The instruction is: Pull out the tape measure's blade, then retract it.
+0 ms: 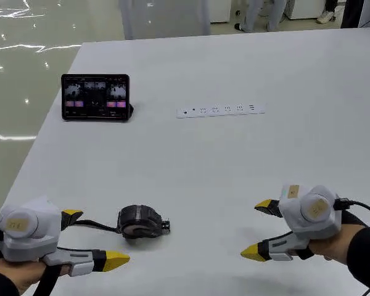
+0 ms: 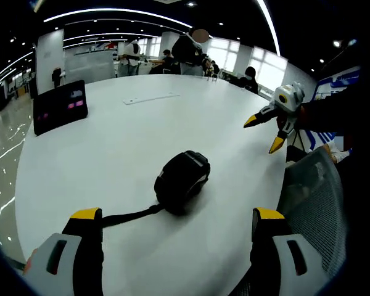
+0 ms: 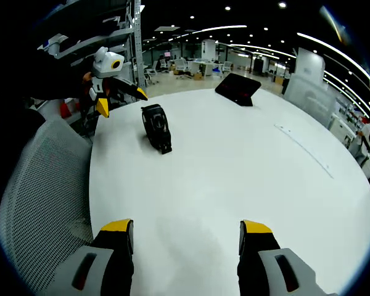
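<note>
— Both grippers are hovering nearest, low over the table. The left gripper [image 1: 98, 237] is gaping wide with nothing between its jaws, and the right gripper [image 1: 256, 227] is doing the same.
— Where is the tape measure lying?
— One black tape measure [image 1: 140, 222] is resting on the white table [image 1: 234, 166], just ahead of the left gripper and well apart from the right. Its dark strap [image 1: 95, 225] is trailing towards the left gripper.
— And the rest of the surface?
— Farther back, one tablet [image 1: 95, 97] is standing with its screen glowing, and one white power strip [image 1: 221, 110] is lying flat.
— The room?
— A glossy floor [image 1: 18, 55] is reflecting ceiling lights beside the table's left edge, one grey mesh chair [image 3: 43, 185] is sitting at the near edge, and people [image 2: 188, 52] are standing in the distance
</note>
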Motion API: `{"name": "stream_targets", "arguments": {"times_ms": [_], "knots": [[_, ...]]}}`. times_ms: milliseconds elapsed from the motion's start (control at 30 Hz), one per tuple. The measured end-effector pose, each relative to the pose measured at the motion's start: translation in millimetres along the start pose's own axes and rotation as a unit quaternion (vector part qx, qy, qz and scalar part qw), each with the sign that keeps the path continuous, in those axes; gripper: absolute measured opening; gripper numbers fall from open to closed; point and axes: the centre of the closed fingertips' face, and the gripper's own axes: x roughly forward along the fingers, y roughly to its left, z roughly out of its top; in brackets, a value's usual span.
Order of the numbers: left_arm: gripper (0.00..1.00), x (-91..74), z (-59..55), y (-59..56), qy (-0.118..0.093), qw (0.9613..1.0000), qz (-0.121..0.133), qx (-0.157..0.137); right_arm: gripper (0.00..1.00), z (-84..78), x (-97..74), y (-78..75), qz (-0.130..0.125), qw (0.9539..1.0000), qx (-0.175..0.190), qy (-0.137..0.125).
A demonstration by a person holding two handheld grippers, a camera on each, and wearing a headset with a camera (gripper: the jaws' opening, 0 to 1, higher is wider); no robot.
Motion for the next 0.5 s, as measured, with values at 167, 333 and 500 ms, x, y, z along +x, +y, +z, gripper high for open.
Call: {"name": "stream_targets", "arguments": {"times_ms": [167,333,500], "knots": [[0.99,-6.1,-8.5,3.5,0.006,1.0,-0.001,-0.005,0.77,-12.7,-14.8,-9.1,-0.013,0.9997,0.021,-0.004],[0.99,-10.1,-10.5,8.3,0.011,0.9999,0.0,-0.006,0.83,-26.5,-29.1,-15.3,-0.021,0.9993,0.03,-0.005],[0.99,-13.0,-9.4,11.8,0.014,0.9999,0.002,-0.001,0.95,-43.4,-43.0,-24.0,-0.031,0.9981,0.052,0.0]]}}
